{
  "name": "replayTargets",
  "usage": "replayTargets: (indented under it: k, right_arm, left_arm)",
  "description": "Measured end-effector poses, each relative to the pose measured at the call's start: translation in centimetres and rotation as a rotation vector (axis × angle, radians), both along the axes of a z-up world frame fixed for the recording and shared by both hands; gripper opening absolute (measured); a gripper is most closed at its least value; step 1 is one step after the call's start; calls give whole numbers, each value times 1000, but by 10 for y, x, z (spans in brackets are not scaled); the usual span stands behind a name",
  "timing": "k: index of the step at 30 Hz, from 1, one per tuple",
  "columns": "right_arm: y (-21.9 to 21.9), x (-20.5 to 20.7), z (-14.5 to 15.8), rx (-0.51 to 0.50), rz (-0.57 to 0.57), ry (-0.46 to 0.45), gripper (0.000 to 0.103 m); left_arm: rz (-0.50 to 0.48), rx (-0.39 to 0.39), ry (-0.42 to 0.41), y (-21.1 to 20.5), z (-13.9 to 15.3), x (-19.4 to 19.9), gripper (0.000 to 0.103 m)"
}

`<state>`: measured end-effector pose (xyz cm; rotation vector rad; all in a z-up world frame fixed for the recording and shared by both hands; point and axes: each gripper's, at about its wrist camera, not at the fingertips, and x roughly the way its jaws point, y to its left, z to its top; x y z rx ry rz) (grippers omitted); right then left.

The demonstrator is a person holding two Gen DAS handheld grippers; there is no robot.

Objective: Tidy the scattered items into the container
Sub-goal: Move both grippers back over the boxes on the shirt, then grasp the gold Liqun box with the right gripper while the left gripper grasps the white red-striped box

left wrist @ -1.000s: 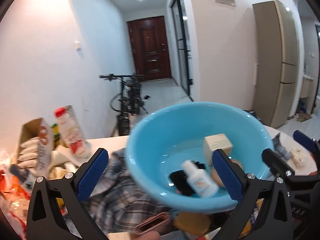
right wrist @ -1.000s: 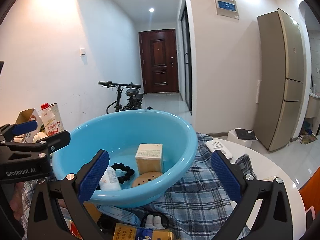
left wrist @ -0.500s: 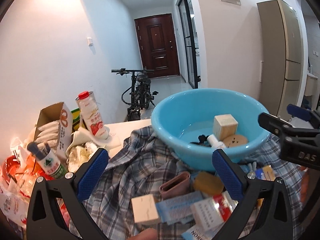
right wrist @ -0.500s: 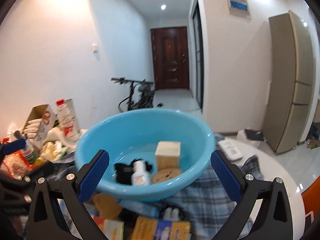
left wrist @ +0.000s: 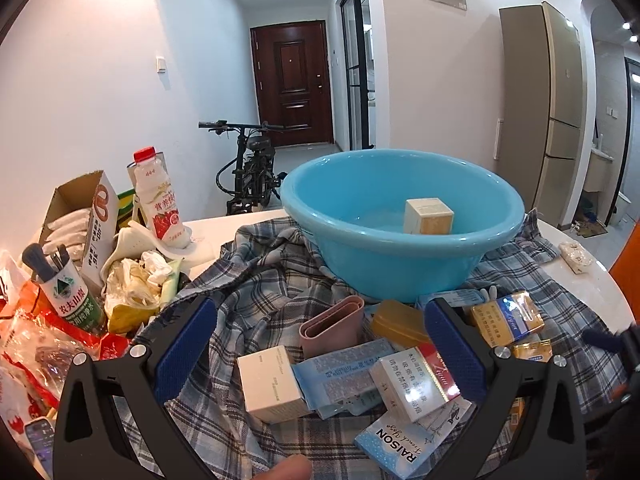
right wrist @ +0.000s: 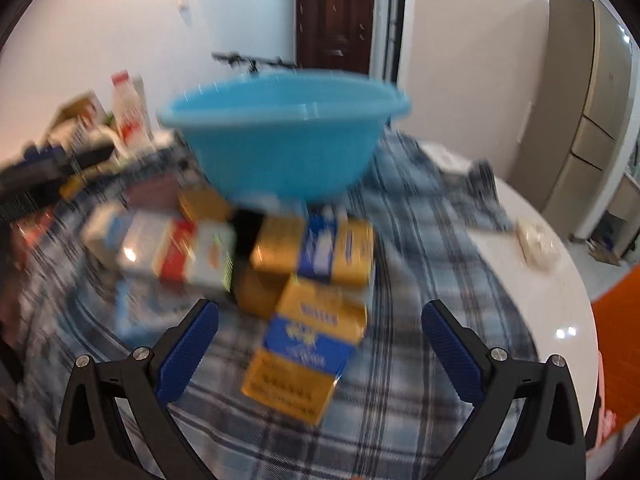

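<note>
gold-blue carton (right wrist: 304,352) lengthwise toward basin (right wrist: 280,152)

A light blue flat pack (left wrist: 414,436) at 6 o'clock in the left wrist view reads "RAISON". Just above it, a red and white carton (left wrist: 416,380) carries Chinese characters. At 9 o'clock, a green-labelled bottle (left wrist: 70,300) and a milk bottle (left wrist: 158,204) also carry Chinese characters. The right wrist view is too blurred to read.

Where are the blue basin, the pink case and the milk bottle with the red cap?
blue basin (left wrist: 400,264), left wrist view, on its outer front wall.
pink case (left wrist: 332,326), left wrist view, on its front face.
milk bottle (left wrist: 160,204), left wrist view, on its label.
</note>
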<state>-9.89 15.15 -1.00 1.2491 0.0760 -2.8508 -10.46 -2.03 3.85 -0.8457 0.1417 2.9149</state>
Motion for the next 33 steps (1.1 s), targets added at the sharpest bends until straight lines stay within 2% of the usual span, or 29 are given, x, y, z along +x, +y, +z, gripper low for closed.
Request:
replayTargets:
  k: [4, 8, 15, 21, 27, 29, 33]
  right_arm:
    - [9, -7, -17, -42, -25, -49, 103]
    - [13, -15, -23, -89, -30, -75, 103]
    - [10, -18, -31, -77, -37, -90, 103]
    - [10, -20, -34, -71, -47, -92, 103]
    - [7, -21, -40, -61, -40, -112, 81]
    - [5, -20, -40, -41, -45, -101, 68]
    - [5, -17, -37, -57, -37, -84, 66]
  left_arm:
    - [6, -10, -43, -2, -10, -4, 103]
    - [-1, -27, -36, 0, -12, -1, 103]
    - [-4, -30, -58, 0, -17, -3, 103]
    - [5, 0, -62, -4, -16, -4, 103]
    - [-5, 21, -73, -4, -16, -4, 103]
    - [-8, 14, -73, -2, -16, -3, 103]
    - [-17, 0, -73, 2, -17, -1, 103]
